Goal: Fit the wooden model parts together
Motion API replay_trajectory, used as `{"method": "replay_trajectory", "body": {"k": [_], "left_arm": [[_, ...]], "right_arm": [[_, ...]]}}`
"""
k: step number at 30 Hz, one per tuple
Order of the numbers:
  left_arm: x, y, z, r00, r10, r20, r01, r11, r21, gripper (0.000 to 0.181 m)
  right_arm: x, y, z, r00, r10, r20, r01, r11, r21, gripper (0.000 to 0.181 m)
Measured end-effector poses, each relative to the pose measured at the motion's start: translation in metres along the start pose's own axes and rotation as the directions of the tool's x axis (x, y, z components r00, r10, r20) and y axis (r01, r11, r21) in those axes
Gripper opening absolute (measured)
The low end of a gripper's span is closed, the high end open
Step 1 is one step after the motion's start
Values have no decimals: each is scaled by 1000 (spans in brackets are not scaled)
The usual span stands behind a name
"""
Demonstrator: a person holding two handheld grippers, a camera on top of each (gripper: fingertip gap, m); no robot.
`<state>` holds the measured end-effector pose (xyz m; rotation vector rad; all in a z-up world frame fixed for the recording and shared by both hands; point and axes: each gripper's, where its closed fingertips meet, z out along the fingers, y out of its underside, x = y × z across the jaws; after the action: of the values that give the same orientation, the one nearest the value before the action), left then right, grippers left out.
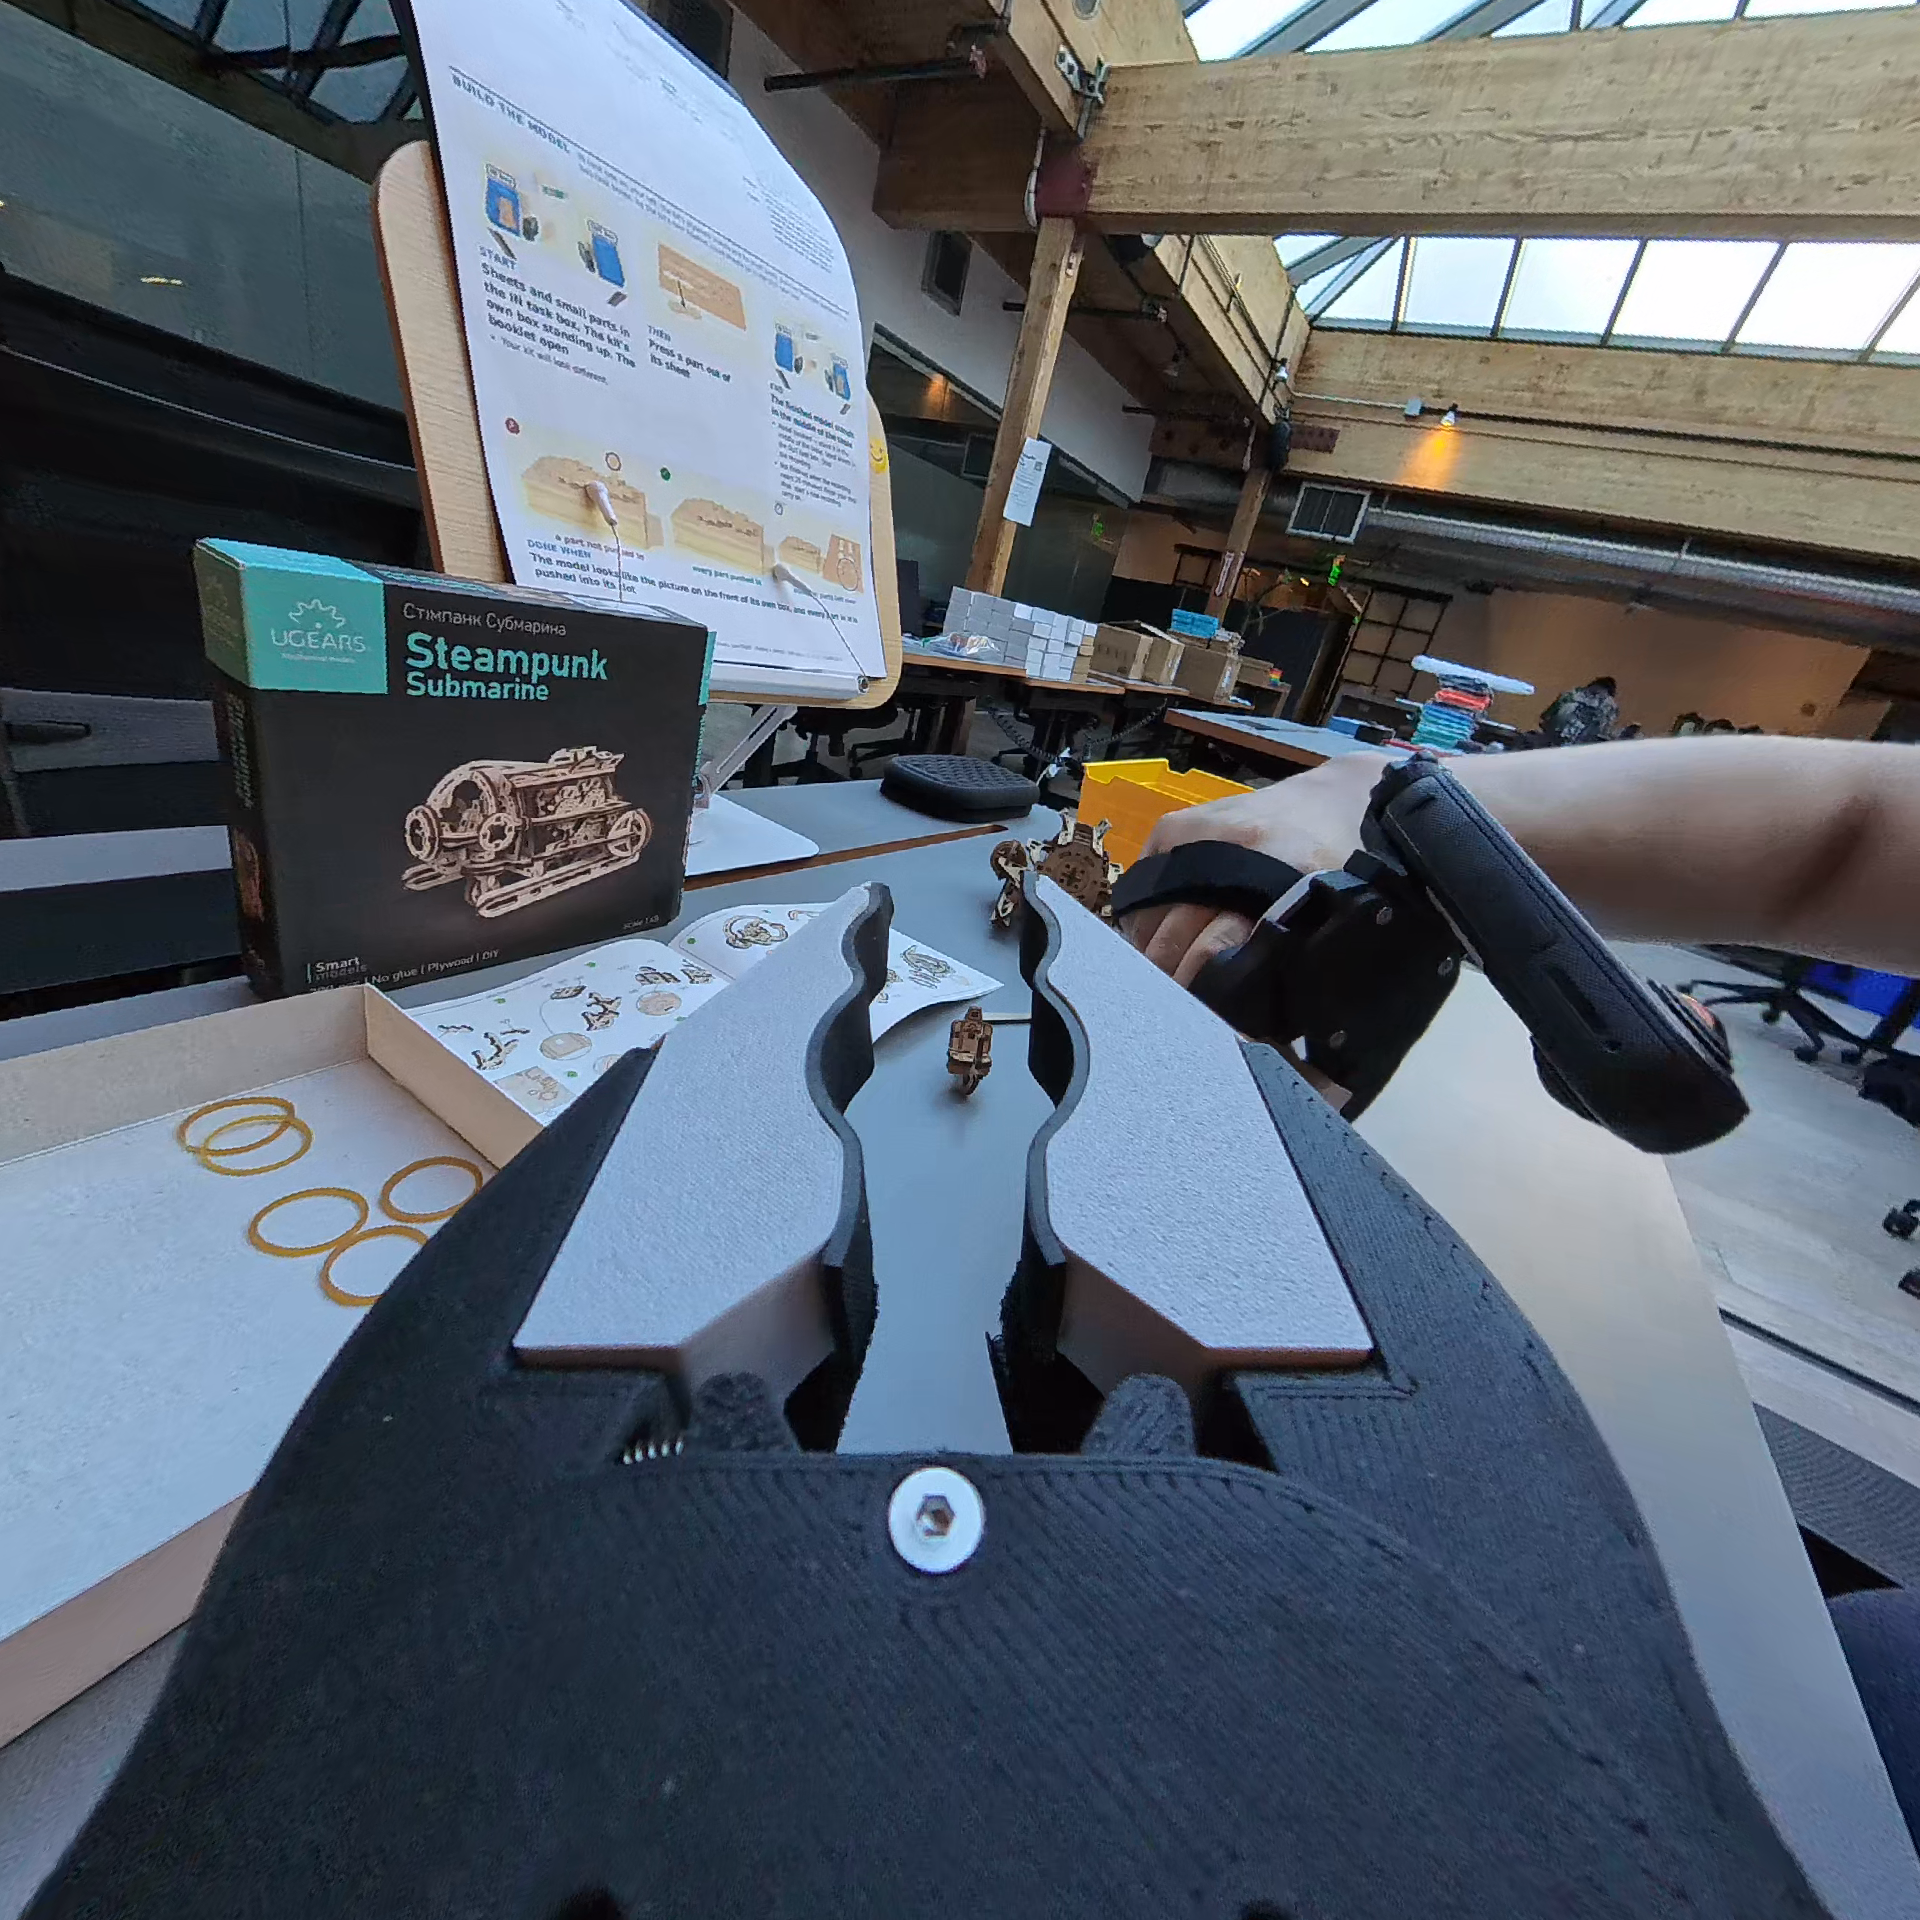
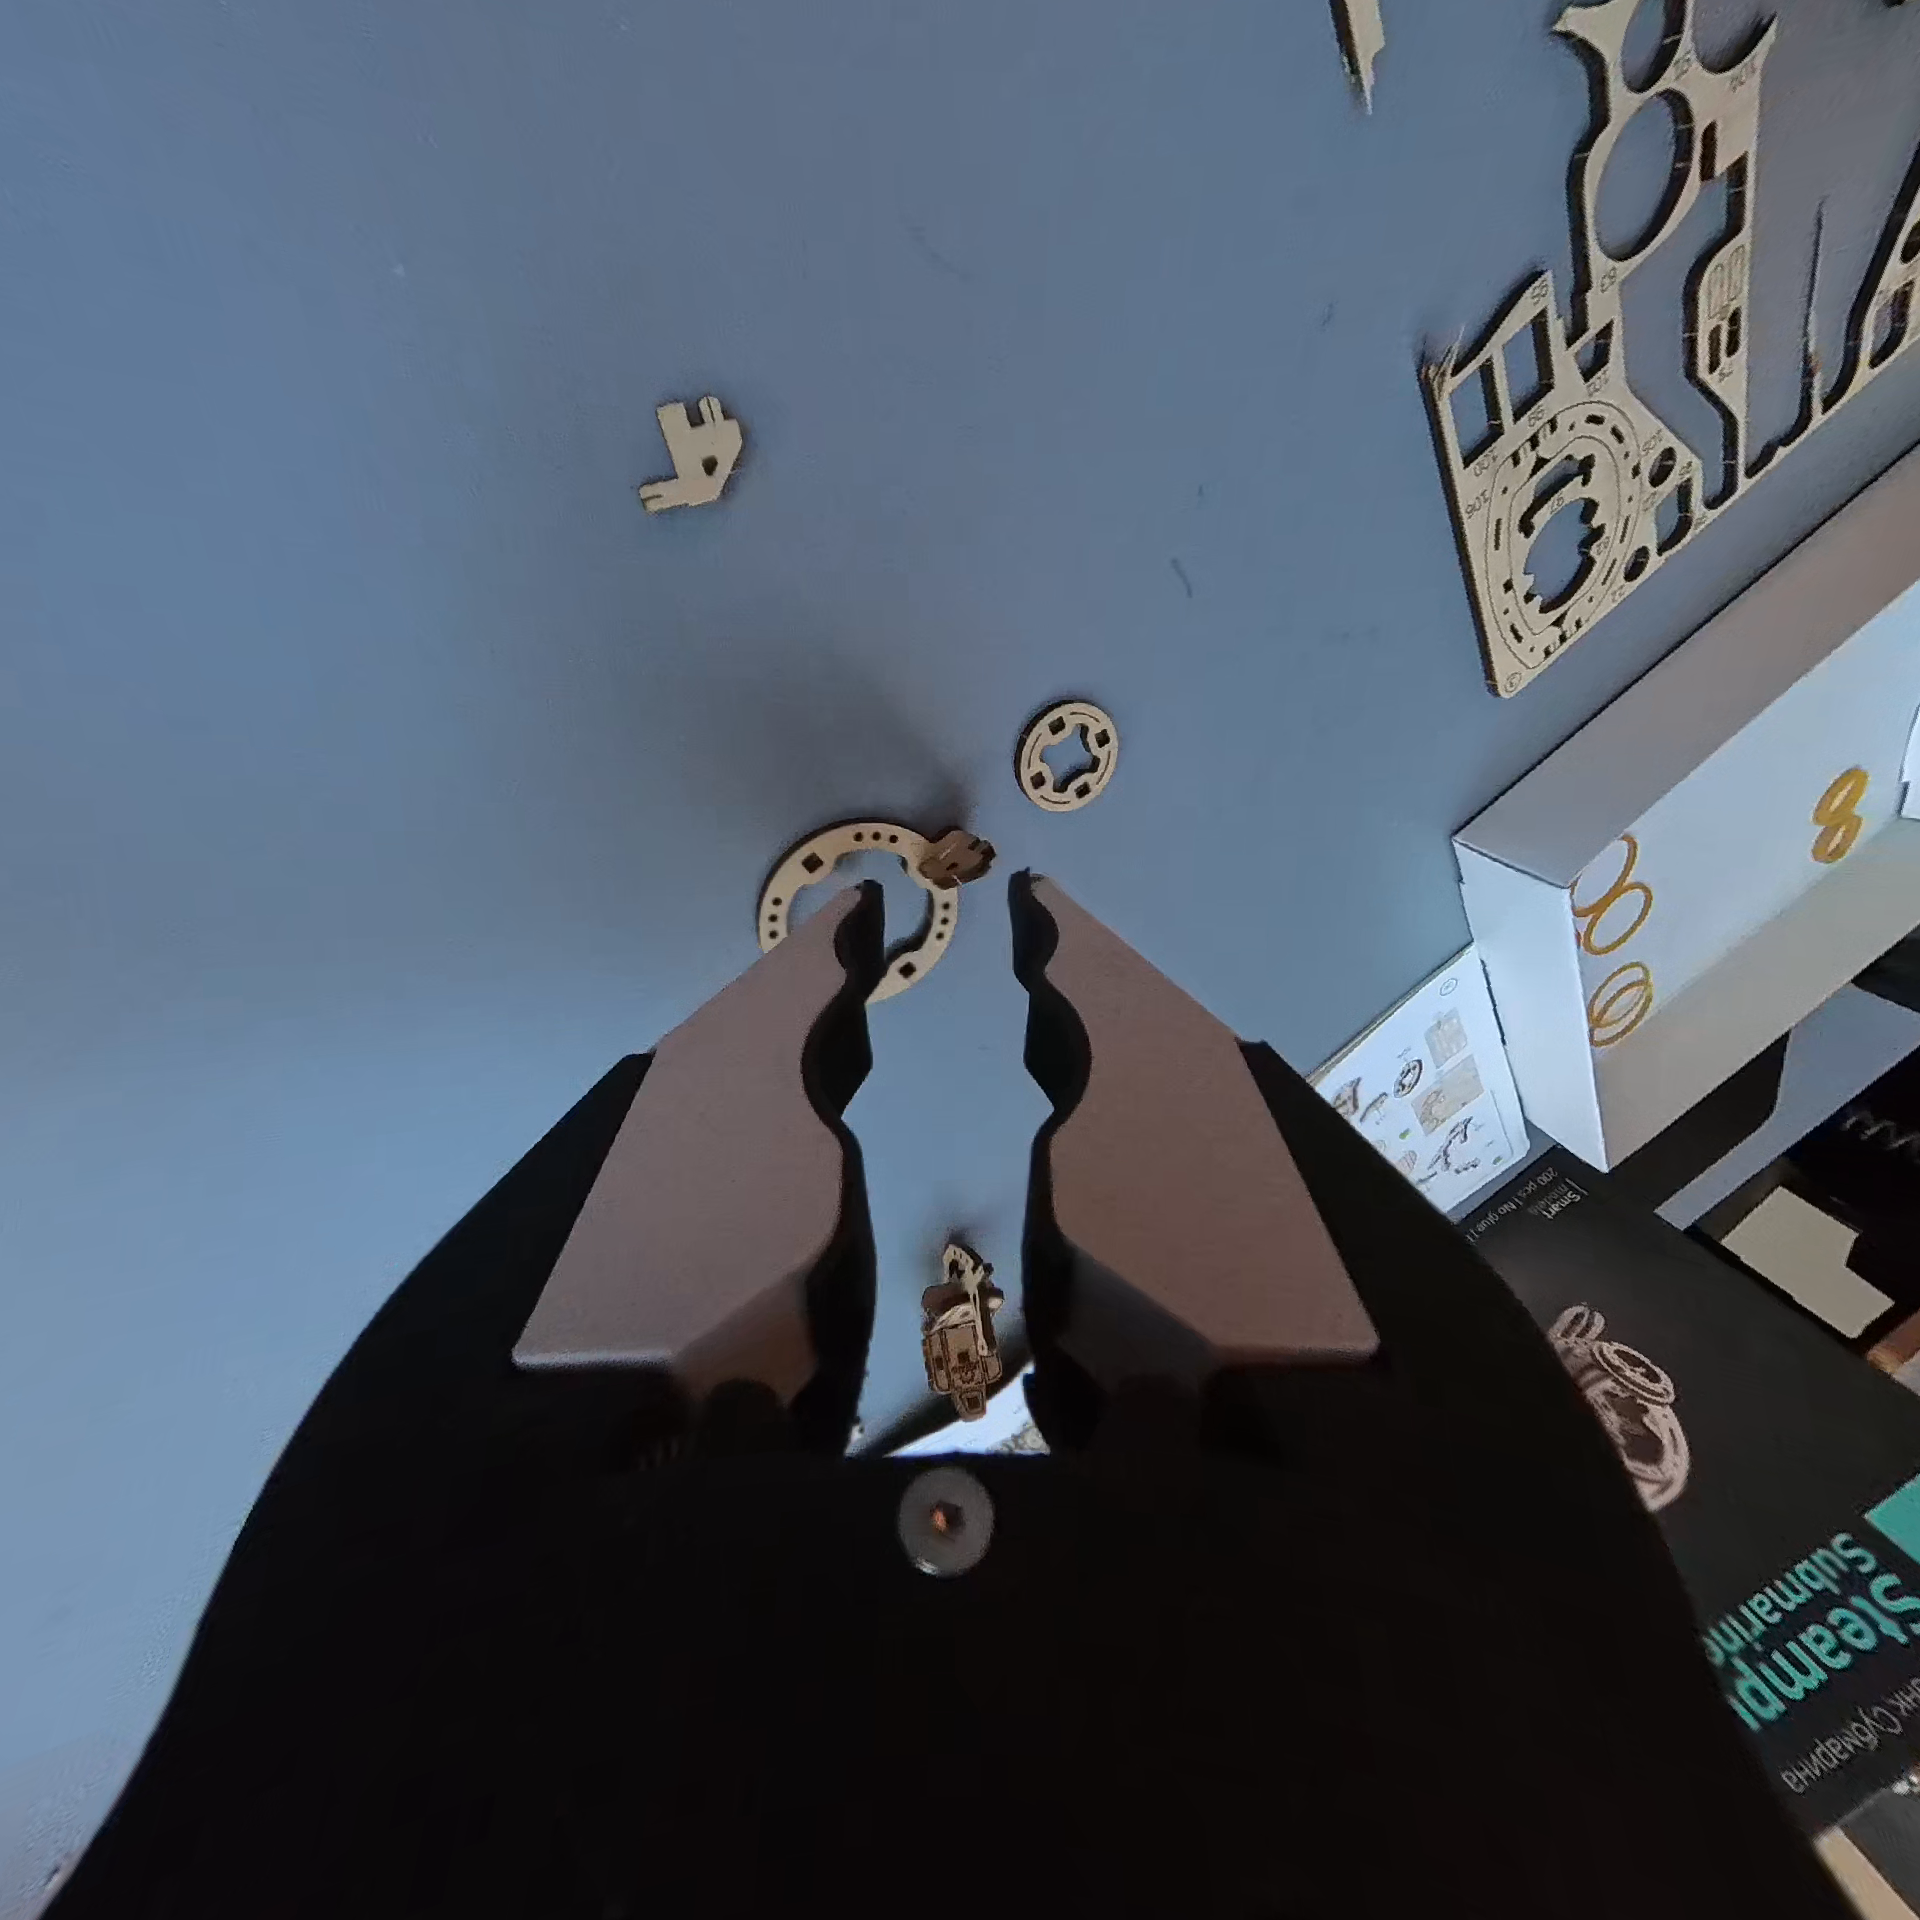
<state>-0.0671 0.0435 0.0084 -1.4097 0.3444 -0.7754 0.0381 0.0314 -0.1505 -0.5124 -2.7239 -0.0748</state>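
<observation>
In the right wrist view a ring [image 2: 940, 914] lies on the table [image 2: 364, 727]. A small disc [image 2: 1067, 754] is near it at two o'clock, a bracket [image 2: 694, 457] at eleven o'clock, a cut sheet [image 2: 1558, 540] farther at two o'clock.

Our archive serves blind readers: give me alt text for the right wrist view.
An open two-finger gripper points down at a grey tabletop, its left fingertip over a flat wooden ring with small holes. A smaller wooden ring and an L-shaped wooden piece lie beyond.
</observation>
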Motion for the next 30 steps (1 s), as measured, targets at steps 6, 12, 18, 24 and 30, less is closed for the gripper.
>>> {"method": "replay_trajectory", "body": {"k": [6, 12, 18, 24, 30], "left_arm": [[1, 0, 1, 1000, -3, -5, 3, 1000, 0, 23], [2, 1, 1, 1000, 2, -6, -2, 1000, -5, 23], [1, 0, 1, 1000, -2, -7, 2, 1000, 1, 23], [2, 0, 1, 1000, -1, -10, 1, 1000, -1, 22], [4, -2, 0, 1000, -1, -13, 1, 1000, 8, 23]], "right_arm": [[-1, -1, 3, 1000, -4, -17, 4, 1000, 21, 24], [1, 1, 4, 999, 0, -49, 0, 1000, 11, 11], [4, 5, 4, 975, 217, -39, -216, 976, 27, 10], [5, 26, 8, 797, 603, 3, -603, 797, -49, 10], [-2, 27, 4, 746, 665, 18, -665, 746, -31, 26]]}}
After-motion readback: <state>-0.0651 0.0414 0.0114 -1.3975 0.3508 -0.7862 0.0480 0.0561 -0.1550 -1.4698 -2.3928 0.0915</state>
